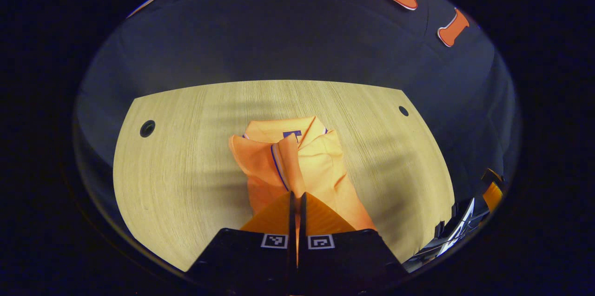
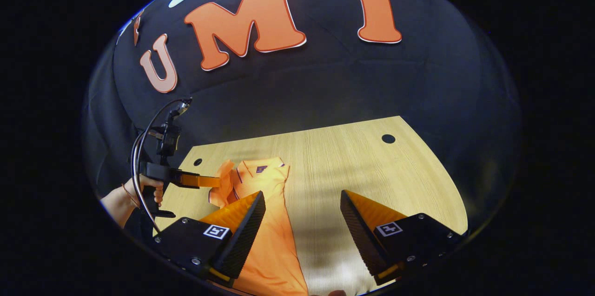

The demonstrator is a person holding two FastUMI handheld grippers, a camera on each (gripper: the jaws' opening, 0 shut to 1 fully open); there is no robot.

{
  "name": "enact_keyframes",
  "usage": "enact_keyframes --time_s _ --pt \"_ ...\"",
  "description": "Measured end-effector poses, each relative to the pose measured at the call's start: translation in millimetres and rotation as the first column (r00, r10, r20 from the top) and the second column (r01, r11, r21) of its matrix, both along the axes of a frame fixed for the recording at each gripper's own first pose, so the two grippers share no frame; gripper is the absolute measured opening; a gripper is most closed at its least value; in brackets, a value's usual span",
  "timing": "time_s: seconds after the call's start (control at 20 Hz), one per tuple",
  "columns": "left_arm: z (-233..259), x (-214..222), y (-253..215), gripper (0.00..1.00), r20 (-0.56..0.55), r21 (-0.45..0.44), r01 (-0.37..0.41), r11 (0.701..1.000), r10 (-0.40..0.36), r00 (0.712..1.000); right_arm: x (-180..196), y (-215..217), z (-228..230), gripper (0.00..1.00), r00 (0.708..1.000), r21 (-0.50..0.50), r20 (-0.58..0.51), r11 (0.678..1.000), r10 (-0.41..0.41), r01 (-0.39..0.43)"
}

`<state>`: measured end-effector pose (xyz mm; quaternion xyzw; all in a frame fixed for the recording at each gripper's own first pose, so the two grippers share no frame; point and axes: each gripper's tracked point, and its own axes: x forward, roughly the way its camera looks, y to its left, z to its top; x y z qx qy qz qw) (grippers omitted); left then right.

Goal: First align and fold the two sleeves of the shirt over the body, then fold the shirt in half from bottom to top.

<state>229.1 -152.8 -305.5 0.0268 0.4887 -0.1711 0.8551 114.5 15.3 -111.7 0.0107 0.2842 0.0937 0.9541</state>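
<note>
Left gripper view: left gripper [image 1: 296,203] closed, fingers pinched together on a fold of the orange shirt [image 1: 297,166], most likely a sleeve edge with its dark piping, held up above the body of the garment. Shirt on the wooden bench [image 1: 186,156], collar end farther from the camera, body already narrowed to a long strip.

Right gripper view: right gripper [image 2: 302,214] wide open, nothing between the fingers, poised over the lower part of the shirt [image 2: 274,240], one finger above the cloth, the other above bare bench [image 2: 395,175]. Farther off, left gripper [image 2: 216,180] in a hand [image 2: 148,189], clamped on a raised flap of cloth beside the collar.

Progress, as a judgement: one sleeve appears laid over the body; other sleeve seemingly mid-fold, carried by the left gripper and not yet set down flat. Cannot tell whether the sleeves line up, since the lifted cloth hides the overlap. Bottom-to-top fold not begun: hem end near the camera, lying long and flat. Remaining: lay and release the sleeve, then take the hem and bring it up to the collar.
</note>
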Motion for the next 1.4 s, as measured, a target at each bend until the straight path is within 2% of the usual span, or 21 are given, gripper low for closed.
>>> enact_keyframes --time_s 0.2,0.4,0.6,0.85,0.9,1.0,1.05,1.1,1.2,1.4 --pt "-26 -8 -36 0.01 -0.047 0.008 0.046 0.999 -0.046 0.998 -5 -11 -15 0.99 0.999 0.003 -0.036 1.0 -0.017 0.018" --pt "-64 -9 -52 0.01 -0.091 0.066 0.064 0.996 -0.058 0.994 -9 -21 -27 0.99 0.997 0.002 -0.068 1.0 -0.028 0.028" --pt "-90 -8 -60 0.02 -0.121 0.088 0.029 0.996 -0.018 0.993 -7 -27 -37 0.99 0.995 -0.001 -0.091 0.999 -0.041 0.041" --pt "-108 -8 -68 0.11 -0.146 0.059 -0.003 0.998 0.011 0.989 -6 -35 -50 0.99 0.991 -0.012 -0.122 0.999 -0.048 0.046" --pt "-113 -12 -72 0.22 -0.156 0.038 -0.007 0.999 0.012 0.988 -6 -37 -52 0.99 0.991 -0.013 -0.127 0.999 -0.05 0.048" --pt "-112 -14 -72 0.6 -0.161 0.022 -0.014 1.0 0.018 0.987 -8 -38 -58 0.99 0.989 -0.012 -0.139 0.999 -0.054 0.053" --pt "-112 -13 -71 0.72 -0.15 0.025 -0.012 1.0 0.016 0.989 -9 -37 -60 0.99 0.987 -0.01 -0.148 0.999 -0.054 0.053" --pt "-111 -14 -66 0.88 -0.133 0.042 -0.011 0.999 0.016 0.991 -8 -35 -63 0.99 0.986 -0.008 -0.156 0.999 -0.052 0.051" --pt "-102 -12 -59 0.99 -0.104 0.066 -0.003 0.998 0.01 0.995 -9 -30 -67 0.99 0.985 -0.008 -0.165 0.999 -0.044 0.044" --pt "-78 -16 -44 0.99 -0.064 0.046 -0.018 0.999 0.021 0.998 -15 -14 -68 0.99 0.985 -0.006 -0.174 1.0 -0.015 0.014"
